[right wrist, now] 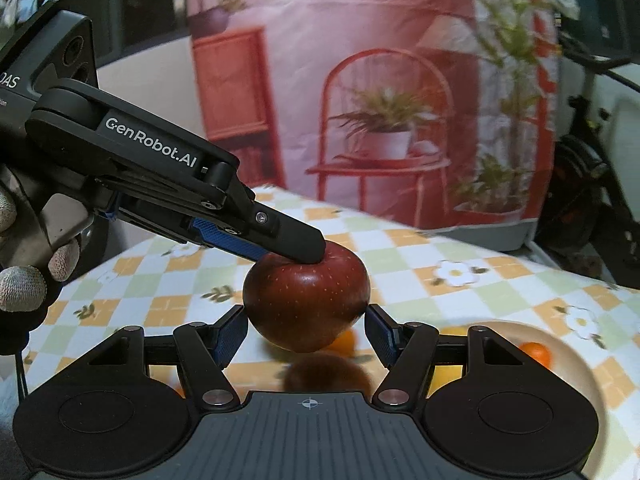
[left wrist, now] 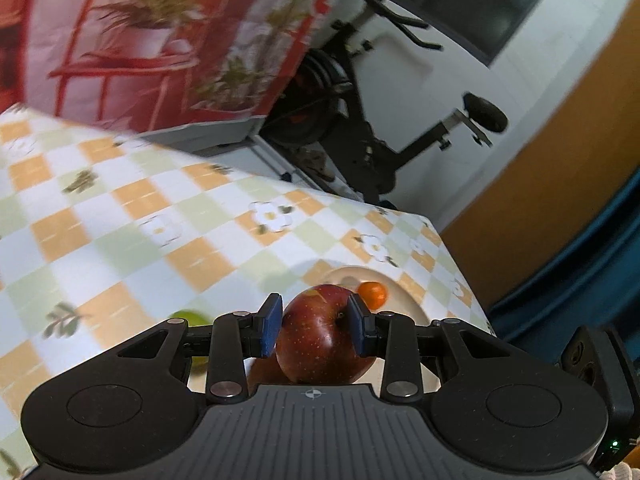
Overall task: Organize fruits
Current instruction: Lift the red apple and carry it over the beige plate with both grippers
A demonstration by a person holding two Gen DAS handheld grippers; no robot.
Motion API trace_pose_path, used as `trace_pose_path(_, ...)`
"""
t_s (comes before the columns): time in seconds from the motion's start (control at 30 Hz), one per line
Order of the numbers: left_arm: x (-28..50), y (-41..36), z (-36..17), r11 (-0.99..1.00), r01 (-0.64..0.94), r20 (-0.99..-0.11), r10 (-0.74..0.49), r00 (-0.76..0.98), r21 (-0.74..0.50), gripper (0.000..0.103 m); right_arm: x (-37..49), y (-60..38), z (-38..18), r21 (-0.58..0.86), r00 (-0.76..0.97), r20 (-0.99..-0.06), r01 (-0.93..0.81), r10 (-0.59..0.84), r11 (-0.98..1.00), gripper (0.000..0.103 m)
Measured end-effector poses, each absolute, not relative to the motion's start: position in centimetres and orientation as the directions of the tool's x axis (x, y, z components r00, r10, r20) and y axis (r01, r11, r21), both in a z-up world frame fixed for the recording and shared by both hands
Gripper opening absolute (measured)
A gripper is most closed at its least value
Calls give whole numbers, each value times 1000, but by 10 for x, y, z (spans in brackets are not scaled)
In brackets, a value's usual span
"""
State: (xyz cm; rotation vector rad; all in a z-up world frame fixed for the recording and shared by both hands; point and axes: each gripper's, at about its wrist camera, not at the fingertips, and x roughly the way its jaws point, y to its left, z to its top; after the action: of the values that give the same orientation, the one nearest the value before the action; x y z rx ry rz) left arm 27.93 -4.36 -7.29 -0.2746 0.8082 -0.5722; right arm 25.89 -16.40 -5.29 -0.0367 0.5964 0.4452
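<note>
My left gripper (left wrist: 314,326) is shut on a dark red apple (left wrist: 320,336) and holds it above the checked tablecloth. The right wrist view shows the same apple (right wrist: 306,300) in the air, with the left gripper's fingers (right wrist: 296,246) clamped on its top. My right gripper (right wrist: 306,334) is open, its blue pads spread on either side of the apple's lower half, not touching it. A cream plate (left wrist: 396,292) lies beyond, with a small orange (left wrist: 373,294) on it. It also shows in the right wrist view (right wrist: 576,364) with an orange (right wrist: 536,354).
A green fruit (left wrist: 190,318) lies on the cloth left of my left gripper. A floral backdrop (right wrist: 380,100) stands at the table's far side. An exercise bike (left wrist: 360,120) stands past the table edge. More orange and yellow fruit (right wrist: 344,342) lies under the apple.
</note>
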Motion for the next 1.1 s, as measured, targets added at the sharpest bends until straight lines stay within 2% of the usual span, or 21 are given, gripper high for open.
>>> trace_pose_path(0.27, 298, -125, -65, 783, 494, -610, -612, 504, -378, 37, 252, -241, -42, 91, 794, -521, -312, 312, 946, 61)
trace_pose_path(0.6, 314, -200, -97, 732, 589, -671, -629, 393, -341, 37, 245, -309, -69, 88, 797, -565, -202, 216, 976, 61)
trace_pose_path(1.1, 339, -220, -128, 757, 555, -734, -587, 342, -346, 37, 263, -328, -110, 83, 766, -617, -164, 180, 983, 61)
